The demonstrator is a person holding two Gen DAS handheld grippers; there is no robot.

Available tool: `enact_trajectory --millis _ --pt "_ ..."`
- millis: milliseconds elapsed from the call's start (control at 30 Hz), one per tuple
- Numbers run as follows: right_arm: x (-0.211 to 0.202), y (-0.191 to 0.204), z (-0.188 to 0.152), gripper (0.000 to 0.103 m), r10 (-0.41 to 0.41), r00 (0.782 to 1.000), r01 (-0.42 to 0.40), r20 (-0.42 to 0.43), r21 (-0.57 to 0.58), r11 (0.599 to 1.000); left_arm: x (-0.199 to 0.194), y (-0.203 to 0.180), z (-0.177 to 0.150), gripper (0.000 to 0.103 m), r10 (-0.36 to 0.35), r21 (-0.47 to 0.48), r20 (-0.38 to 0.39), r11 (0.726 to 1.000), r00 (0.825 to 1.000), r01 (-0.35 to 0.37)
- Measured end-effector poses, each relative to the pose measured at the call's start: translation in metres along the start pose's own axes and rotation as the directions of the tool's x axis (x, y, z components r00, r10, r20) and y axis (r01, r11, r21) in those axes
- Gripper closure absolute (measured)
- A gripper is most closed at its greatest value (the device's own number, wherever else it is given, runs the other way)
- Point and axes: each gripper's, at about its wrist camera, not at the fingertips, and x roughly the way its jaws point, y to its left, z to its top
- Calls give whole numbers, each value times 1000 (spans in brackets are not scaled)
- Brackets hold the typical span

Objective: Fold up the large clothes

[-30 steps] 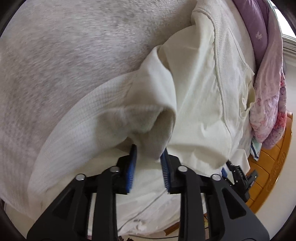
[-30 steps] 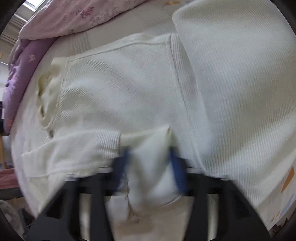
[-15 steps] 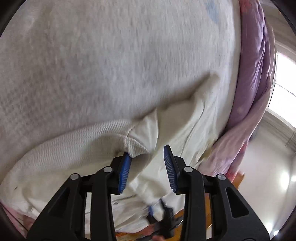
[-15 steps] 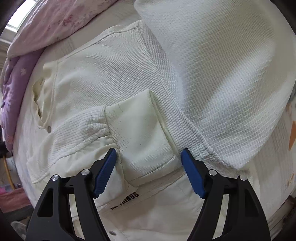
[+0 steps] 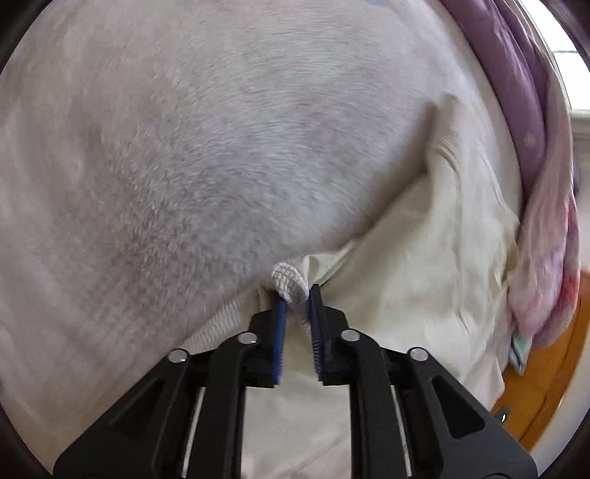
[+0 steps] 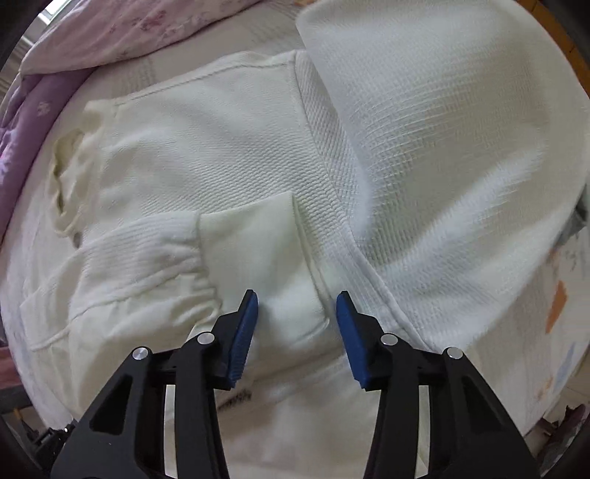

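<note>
A cream waffle-knit jacket (image 6: 221,147) lies spread on the bed, one sleeve folded across its front. The sleeve's smooth cuff (image 6: 258,250) sits between the blue pads of my right gripper (image 6: 297,298); its jaws are closing, and the pads are not pressing on the cuff. To the right, a raised flap of the jacket (image 6: 424,147) hangs blurred. In the left wrist view my left gripper (image 5: 295,294) is closing its jaws, pinched on a knit edge (image 5: 289,282) of the jacket. The lifted knit cloth (image 5: 184,165) fills that view, and the smooth lining (image 5: 424,276) shows at right.
A purple and pink quilt (image 5: 516,92) is bunched along the bed's far side, also seen as pink floral cloth (image 6: 110,29). Orange wooden furniture (image 5: 545,387) stands beside the bed. The printed bed sheet (image 6: 534,350) shows at the right.
My left jaws narrowed from around a loose fold onto the knit edge and lifted it. My right jaws, wide half a second ago, have come in around the cuff.
</note>
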Motion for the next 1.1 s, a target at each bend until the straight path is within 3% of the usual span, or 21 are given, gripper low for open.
enact_trajectory --millis 67,133,200,233,267,300,333,400,467,500,567,600,633,700,767,867,900,933,1033,1100 --pt "-21 2 -9 60 8 999 -8 48 3 1000 -20 -9 -8 79 33 44 1 998 999 -33" --pt "-45 3 -15 60 35 993 -32 115 -24 999 -40 -23 -20 79 100 158 34 982 994 -104" --pt "-58 12 -21 63 88 985 -80 148 -59 995 -57 -50 -35 82 191 294 117 931 975 -217" --pt "-62 21 -22 70 129 980 -117 154 -85 990 -59 -63 -41 82 207 345 154 905 966 -249" --pt "-65 38 -25 90 204 968 -184 149 -140 973 -60 -76 -44 84 208 422 193 865 959 -272" --pt "-64 54 -31 98 260 957 -234 129 -185 954 -56 -95 -47 86 188 481 207 835 960 -267" --pt "-57 75 -33 99 304 947 -278 99 -218 936 -44 -109 -48 94 162 524 194 816 968 -242" --pt "-41 102 -40 101 355 934 -336 38 -244 910 -12 -131 -48 97 125 579 148 793 981 -188" --pt "-18 126 -51 102 371 928 -365 -32 -278 888 16 -136 -47 99 180 600 160 763 971 -241" --pt "-8 130 -58 102 338 939 -339 -57 -296 893 28 -132 -45 100 215 598 151 757 965 -262" --pt "19 122 -59 103 209 976 -218 -62 -299 929 46 -103 -34 103 326 539 130 769 936 -343" --pt "26 99 -57 103 196 979 -205 -62 -237 950 45 -91 -31 102 319 522 117 786 941 -331" --pt "27 77 -53 103 245 967 -254 -71 -169 952 39 -76 -28 101 286 505 95 811 953 -294" --pt "20 52 -47 103 173 985 -174 -21 -151 973 27 -55 -18 101 267 492 71 829 961 -267" --pt "21 43 -43 103 216 975 -220 -45 -149 964 29 -51 -10 100 268 487 56 834 962 -260" --pt "16 69 -40 103 122 991 -133 -62 -229 964 20 -71 -8 101 320 546 91 776 943 -316" --pt "4 75 -37 103 161 986 -168 -49 -231 958 15 -80 -8 101 304 557 97 772 948 -305" --pt "-13 78 -32 103 215 977 -213 -14 -223 951 1 -87 -8 101 259 569 96 778 961 -266" --pt "-31 76 -13 103 147 986 -126 84 -214 969 -30 -108 17 101 172 565 136 795 976 -219" --pt "-15 63 8 102 109 992 -100 64 -129 987 -28 -124 40 101 151 551 155 807 976 -212"
